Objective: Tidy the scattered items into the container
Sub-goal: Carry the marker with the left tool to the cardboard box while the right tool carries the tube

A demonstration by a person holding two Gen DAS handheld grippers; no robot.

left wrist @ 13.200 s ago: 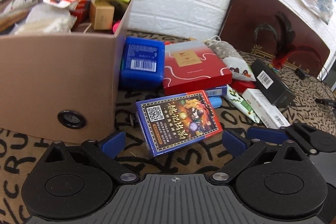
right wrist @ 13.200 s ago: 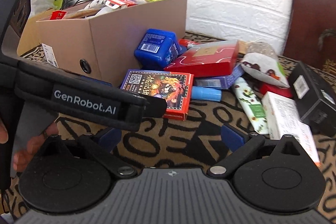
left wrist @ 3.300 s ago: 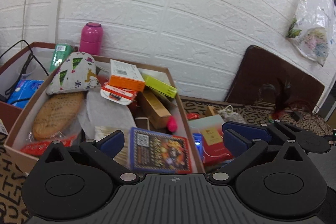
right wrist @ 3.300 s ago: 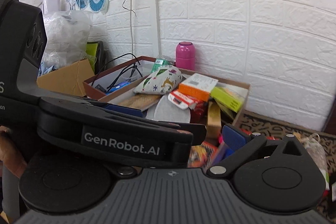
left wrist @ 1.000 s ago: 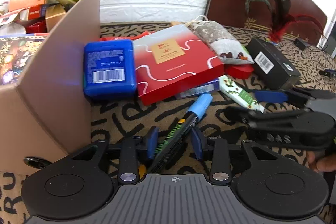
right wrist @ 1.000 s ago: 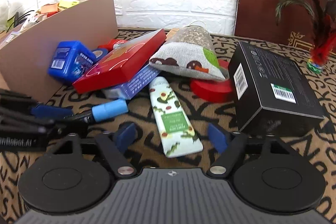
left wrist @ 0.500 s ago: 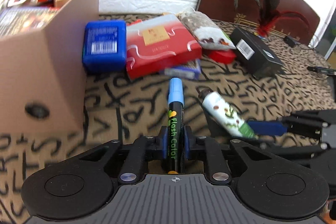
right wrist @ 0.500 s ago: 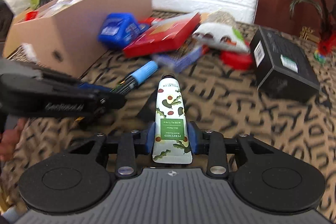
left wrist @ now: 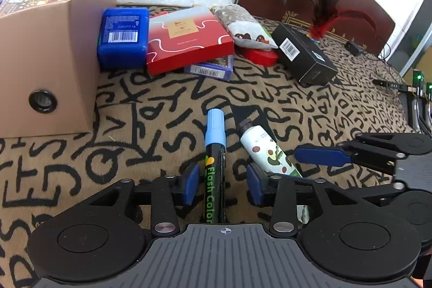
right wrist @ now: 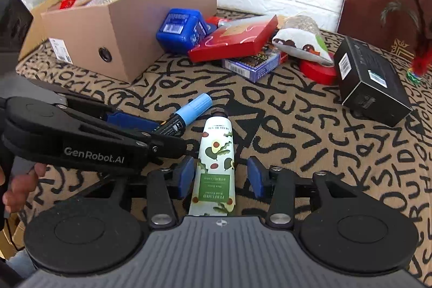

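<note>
Half a second ago each claw was clamped on its item and held it clear of the cloth. Now both have let go. The left claw (left wrist: 222, 180) stands with its jaws apart, a gap on either side of the black marker with the light-blue cap (left wrist: 214, 153). The right claw (right wrist: 221, 176) is likewise spread around the white hand-cream tube printed with avocados (right wrist: 216, 161). Marker and tube appear to lie side by side on the letter-patterned table (left wrist: 135, 112), caps pointing to 12 o'clock, well short of the container. That reads as a lost or abandoned grip, so both items probably need re-clamping before the carry.

The open brown cardboard box (left wrist: 54, 50), already heaped with packets, sits at 10 o'clock in the left wrist view. Against its side leans a blue plastic case with a barcode (left wrist: 122, 37). At 12 o'clock a flat red gift box (left wrist: 186, 45) rests on a blue card pack (left wrist: 210, 68). At 1 o'clock lie a printed fabric pouch (left wrist: 245, 30), a red round object (left wrist: 259, 56) and a black carton (left wrist: 302, 56).

The two claws sit close together, so lifting both at once risks a knock, and the box's near wall must be cleared.
</note>
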